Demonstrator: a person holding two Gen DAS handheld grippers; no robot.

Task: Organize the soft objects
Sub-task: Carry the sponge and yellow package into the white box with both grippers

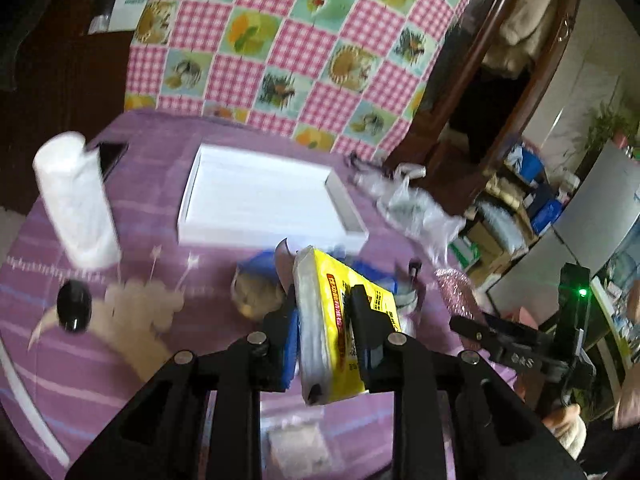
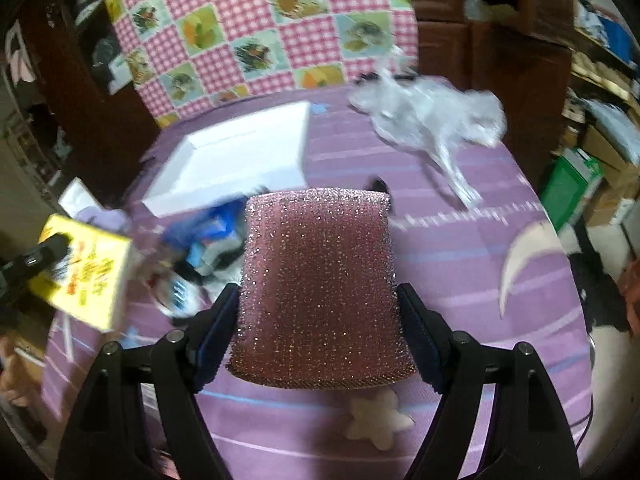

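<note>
Soft objects are both aloft short of the white tray (image 1: 256, 200): left claw (image 1: 326, 308) pinches a yellow tissue pack (image 1: 344, 320) edgewise, right claw (image 2: 318, 320) pinches a pink sponge (image 2: 320, 280) across its width; the slanting pack could slip free

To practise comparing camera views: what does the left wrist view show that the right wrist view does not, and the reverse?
Only the left wrist view: the paper roll and a black oval object. Only the right wrist view: a cream star-shaped toy. Both: the white tray, yellow tissue pack clamped in the left gripper, glittery pink sponge clamped in the right gripper, crumpled clear plastic.
</note>
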